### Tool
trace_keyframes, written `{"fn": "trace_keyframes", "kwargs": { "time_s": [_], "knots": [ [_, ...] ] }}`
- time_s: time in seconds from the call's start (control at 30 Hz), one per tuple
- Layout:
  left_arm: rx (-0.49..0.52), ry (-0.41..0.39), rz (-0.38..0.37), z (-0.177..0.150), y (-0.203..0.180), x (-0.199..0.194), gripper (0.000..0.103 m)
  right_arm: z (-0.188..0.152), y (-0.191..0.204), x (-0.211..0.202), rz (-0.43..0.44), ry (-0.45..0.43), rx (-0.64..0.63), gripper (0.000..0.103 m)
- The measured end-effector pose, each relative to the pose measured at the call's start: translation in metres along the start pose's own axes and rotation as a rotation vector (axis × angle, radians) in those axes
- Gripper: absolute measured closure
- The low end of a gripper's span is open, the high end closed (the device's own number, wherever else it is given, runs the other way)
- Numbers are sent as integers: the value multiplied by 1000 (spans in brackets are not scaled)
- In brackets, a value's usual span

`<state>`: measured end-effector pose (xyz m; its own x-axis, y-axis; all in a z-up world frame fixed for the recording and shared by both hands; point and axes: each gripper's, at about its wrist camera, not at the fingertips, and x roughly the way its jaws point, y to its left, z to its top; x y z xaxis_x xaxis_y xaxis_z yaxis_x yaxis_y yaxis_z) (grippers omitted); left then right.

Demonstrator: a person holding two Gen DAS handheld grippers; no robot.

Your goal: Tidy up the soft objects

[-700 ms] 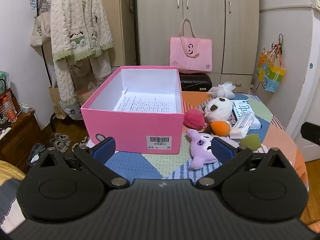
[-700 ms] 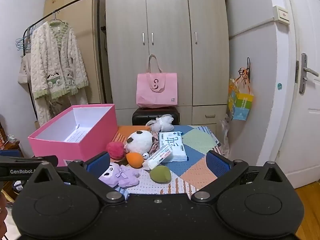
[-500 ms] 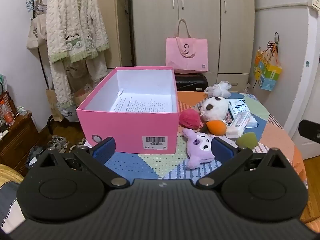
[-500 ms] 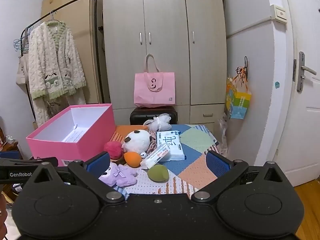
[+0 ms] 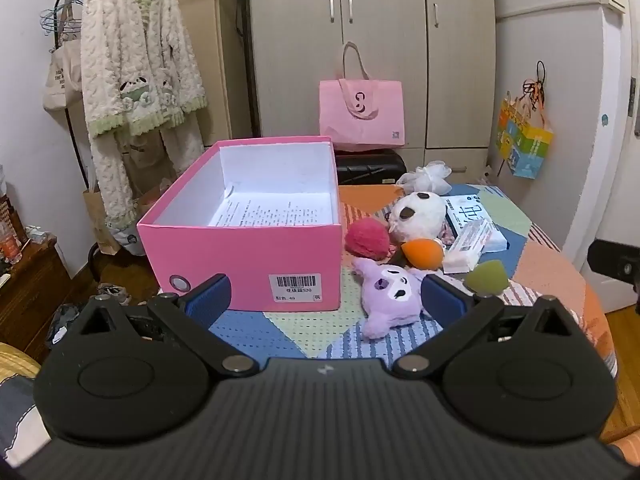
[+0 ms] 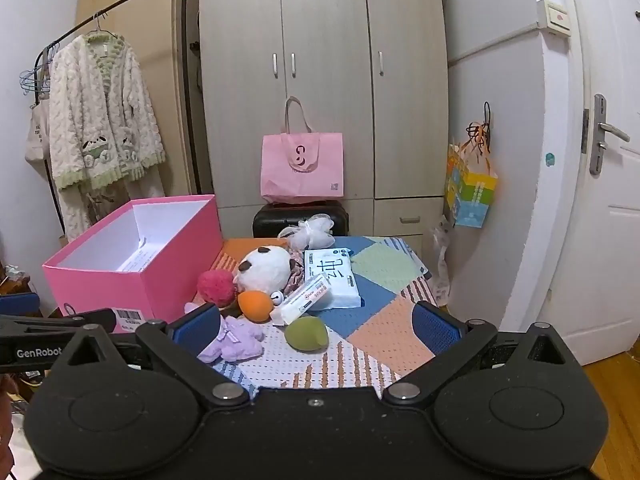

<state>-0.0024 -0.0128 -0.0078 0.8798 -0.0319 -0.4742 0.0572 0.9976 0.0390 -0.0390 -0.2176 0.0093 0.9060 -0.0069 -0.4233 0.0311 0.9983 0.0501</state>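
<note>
2 handheld grippers hover at the near edge of a desk covered in a patchwork cloth of orange, blue and green. The left gripper has its jaws spread wide with nothing between them; the right gripper likewise has its jaws wide apart and empty. Both tilt slightly downward toward the desk.

An open pink box serves as the landmark. It is a rectangular box whose long axis runs away from the cameras, its short barcode-labelled end facing the grippers. Inside it lies 1 printed sheet of paper.

All the soft things lie to the right of the pink box. Just beside its near right corner lies a purple plush toy, face up, its long axis running roughly toward the cameras with the head nearer the box. Behind that, close to the box's right wall, sits a fuzzy pink ball. Right of the ball is a white panda plush, and in front of the panda an orange teardrop sponge with its narrow end pointing toward the box. Farther right is a green teardrop sponge, a slim tissue pack lying diagonally, and a larger flat white pack under it. A white mesh pouf rests at the far edge of the desk, beyond the panda.

Behind the pink box, a pink tote bag stands against a wardrobe.
</note>
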Motion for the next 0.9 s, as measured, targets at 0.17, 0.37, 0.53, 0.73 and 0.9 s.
{"fn": "trace_keyframes", "kwargs": {
  "time_s": [0.17,0.37,0.53,0.73,0.9],
  "knots": [
    [11,-6,15,0,-2,0,0,-1,1,2,-7,6,-5,0],
    [16,-13,18,-2,-3,0,0,-2,0,1,-9,7,-6,0],
    [17,-17,9,-1,-5,-1,0,-4,-3,0,-18,3,-3,0],
    [28,-21,5,-2,-6,-4,0,-3,-5,-1,-20,-4,-4,0],
    [28,-12,4,-4,-7,-3,0,-3,-6,-2,-23,-5,-8,0]
  ]
}}
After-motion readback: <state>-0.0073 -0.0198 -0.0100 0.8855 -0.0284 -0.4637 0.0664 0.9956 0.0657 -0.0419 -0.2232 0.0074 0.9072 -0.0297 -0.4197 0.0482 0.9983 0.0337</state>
